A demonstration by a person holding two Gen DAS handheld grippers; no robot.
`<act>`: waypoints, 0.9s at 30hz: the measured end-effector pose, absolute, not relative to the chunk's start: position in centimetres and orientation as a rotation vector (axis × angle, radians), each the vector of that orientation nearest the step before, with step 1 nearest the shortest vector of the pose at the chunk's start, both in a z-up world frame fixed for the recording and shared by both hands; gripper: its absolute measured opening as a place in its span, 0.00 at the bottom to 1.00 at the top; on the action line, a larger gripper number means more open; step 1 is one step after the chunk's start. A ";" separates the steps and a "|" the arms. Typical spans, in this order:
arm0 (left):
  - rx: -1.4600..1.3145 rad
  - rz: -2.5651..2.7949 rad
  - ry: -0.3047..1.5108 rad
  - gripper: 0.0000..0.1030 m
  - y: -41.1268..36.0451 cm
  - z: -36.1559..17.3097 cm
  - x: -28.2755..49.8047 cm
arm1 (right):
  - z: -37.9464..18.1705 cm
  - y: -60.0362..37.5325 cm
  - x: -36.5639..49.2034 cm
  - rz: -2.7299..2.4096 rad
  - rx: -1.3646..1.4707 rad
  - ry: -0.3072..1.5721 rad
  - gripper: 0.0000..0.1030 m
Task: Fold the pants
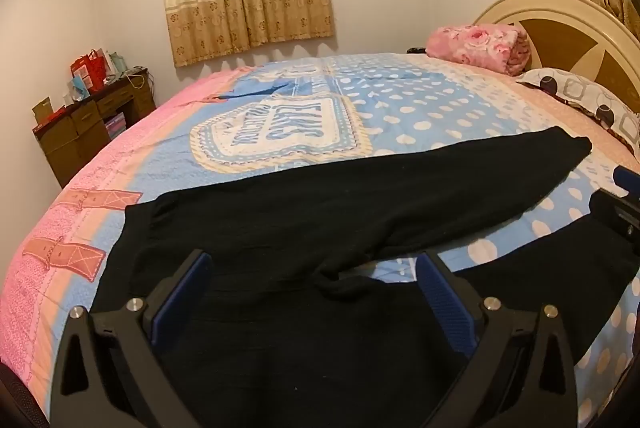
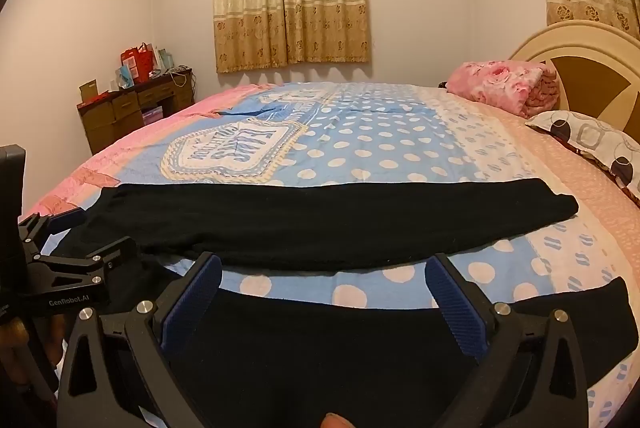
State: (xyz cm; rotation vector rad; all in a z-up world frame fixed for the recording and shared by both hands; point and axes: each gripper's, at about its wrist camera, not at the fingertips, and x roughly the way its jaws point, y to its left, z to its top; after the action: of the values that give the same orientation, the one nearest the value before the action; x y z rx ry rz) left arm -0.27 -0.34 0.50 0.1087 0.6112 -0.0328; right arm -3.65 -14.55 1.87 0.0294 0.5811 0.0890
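Note:
Black pants (image 1: 340,204) lie spread flat on the bed, waistband at the left, two legs running right with a gap of bedspread between them. My left gripper (image 1: 312,268) is open, just above the crotch and upper near leg. In the right wrist view the far leg (image 2: 320,216) lies across the middle and the near leg (image 2: 340,348) runs under my right gripper (image 2: 322,272), which is open above it. The left gripper's body (image 2: 80,268) shows at the left of that view; the right gripper's (image 1: 620,204) at the right edge of the left wrist view.
The bed has a blue, pink and white polka-dot bedspread (image 2: 380,140). A folded pink floral blanket (image 2: 504,88) and a patterned pillow (image 2: 592,140) lie by the headboard (image 2: 592,68). A brown desk (image 2: 132,108) with bags stands by the far wall.

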 end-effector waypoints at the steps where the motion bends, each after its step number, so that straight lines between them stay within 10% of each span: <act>1: 0.108 -0.032 0.611 1.00 -0.4 0.5 -0.3 | 1.9 -14.6 -3.7 0.089 0.029 0.582 0.99; 27: 0.114 -0.031 0.608 1.00 -0.2 0.5 -0.3 | 1.5 -14.2 -3.3 0.086 0.027 0.584 0.99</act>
State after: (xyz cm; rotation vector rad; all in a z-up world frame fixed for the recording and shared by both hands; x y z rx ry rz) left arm -0.34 -0.18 0.54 0.1142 0.6083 -0.0311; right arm -3.32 -14.22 1.49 0.0275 0.5840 0.0857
